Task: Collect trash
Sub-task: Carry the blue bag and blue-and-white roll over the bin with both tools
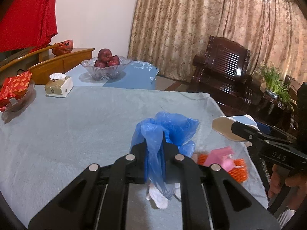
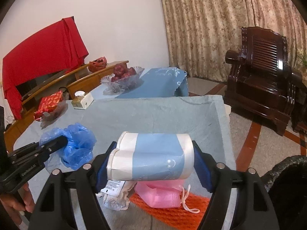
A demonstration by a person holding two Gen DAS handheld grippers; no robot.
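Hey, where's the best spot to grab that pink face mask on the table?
Pinch the pink face mask across its raised folded body, coming from above. It lies flat on the orange mesh; its ear loop is thin and floppy.

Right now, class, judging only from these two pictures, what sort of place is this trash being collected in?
Most likely a home living room: a carved dark wooden armchair stands before floor-length patterned beige curtains, and a cut-glass bowl of red apples sits on a cloth-covered table.

Blue plastic bag (image 1: 168, 130), pink mask (image 2: 163, 193), orange netting (image 2: 172, 212).
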